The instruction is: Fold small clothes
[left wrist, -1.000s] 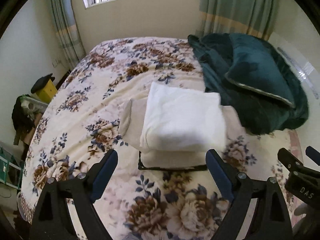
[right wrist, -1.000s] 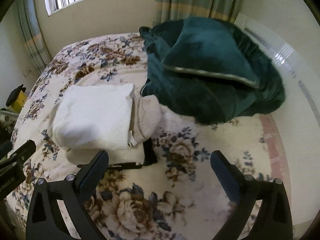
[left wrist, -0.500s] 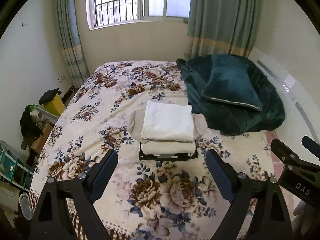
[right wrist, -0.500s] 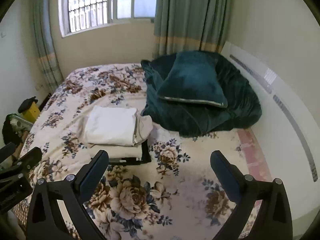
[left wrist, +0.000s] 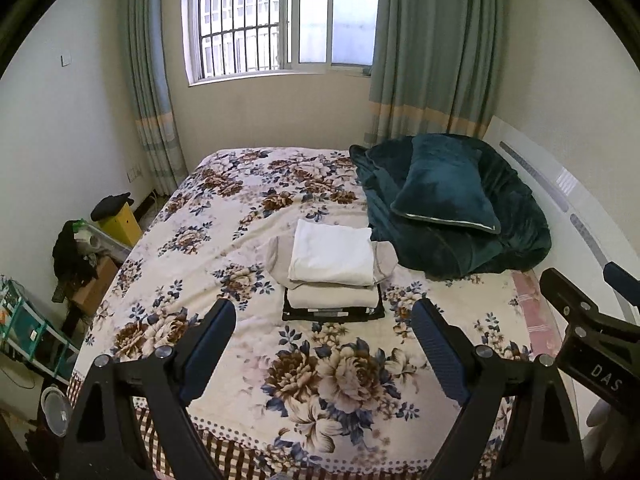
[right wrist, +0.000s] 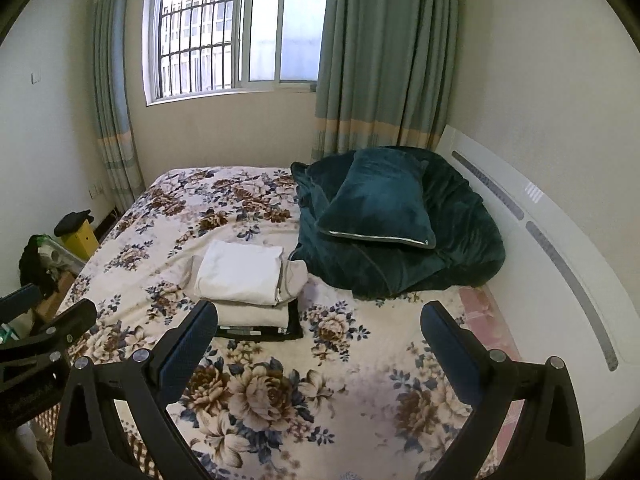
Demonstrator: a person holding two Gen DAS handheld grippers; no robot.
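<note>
Folded clothes stack (left wrist: 334,276): mid-frame in the left wrist view, left of centre in the right wrist view (right wrist: 250,284), lying on the bed; white piece on top, beige pieces under it, a black piece at the bottom, edges roughly squared.

Bed (left wrist: 224,240): floral cover in cream, brown and blue, filling the middle of both views.

Dark green blanket (left wrist: 520,236): heaped at the bed's right side, just beside the stack, a matching pillow (left wrist: 444,188) resting on it.

Window (left wrist: 280,20): barred, upper centre, with green curtains either side.

Left gripper (left wrist: 322,352): bottom of frame, fingers wide apart, nothing between them, well clear of the stack.

Right gripper (right wrist: 318,346): bottom of frame, fingers likewise spread and empty, above the bedcover.

Yellow box (left wrist: 120,222): left edge, beside the bed, a dark item on top.
</note>
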